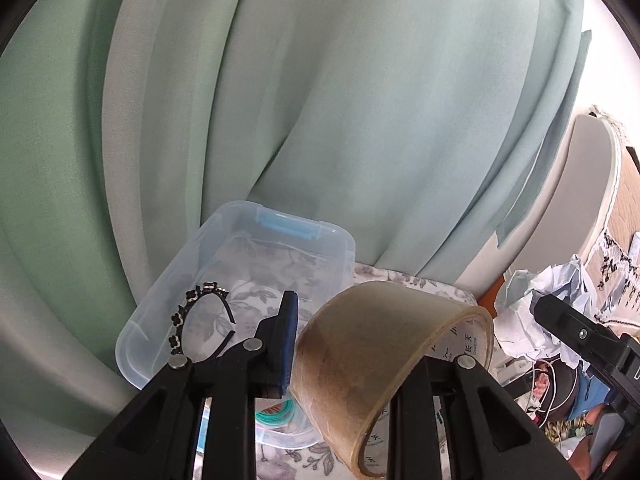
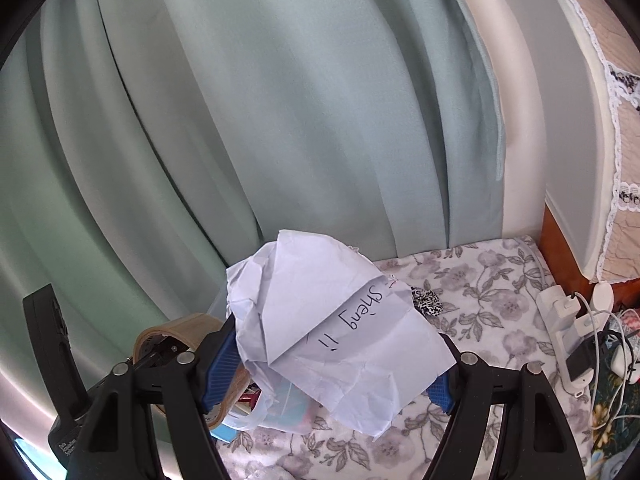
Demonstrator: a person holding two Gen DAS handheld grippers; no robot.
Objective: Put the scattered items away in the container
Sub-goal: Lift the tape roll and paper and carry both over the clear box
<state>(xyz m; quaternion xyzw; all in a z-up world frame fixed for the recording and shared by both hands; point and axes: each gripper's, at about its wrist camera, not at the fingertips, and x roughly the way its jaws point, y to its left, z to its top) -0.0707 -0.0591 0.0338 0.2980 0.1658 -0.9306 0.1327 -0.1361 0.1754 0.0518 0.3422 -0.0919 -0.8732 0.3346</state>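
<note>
The left gripper (image 1: pixel 336 344), jaws narrowed on a tape roll (image 1: pixel 384 364), and the right gripper (image 2: pixel 332 364), jaws wide around crumpled paper (image 2: pixel 320 320), are raised near the clear box (image 1: pixel 192 280). The roll, pinched through one wall, could swing or slip; the loose paper could drop short. Only the left view shows the box, with a headband (image 1: pixel 196 312) in it; only the right shows the paper's handwriting.

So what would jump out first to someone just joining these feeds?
The left claw is shut on a brown tape roll, with the clear box just behind it. The right claw holds crumpled paper above the flowered cloth.
</note>
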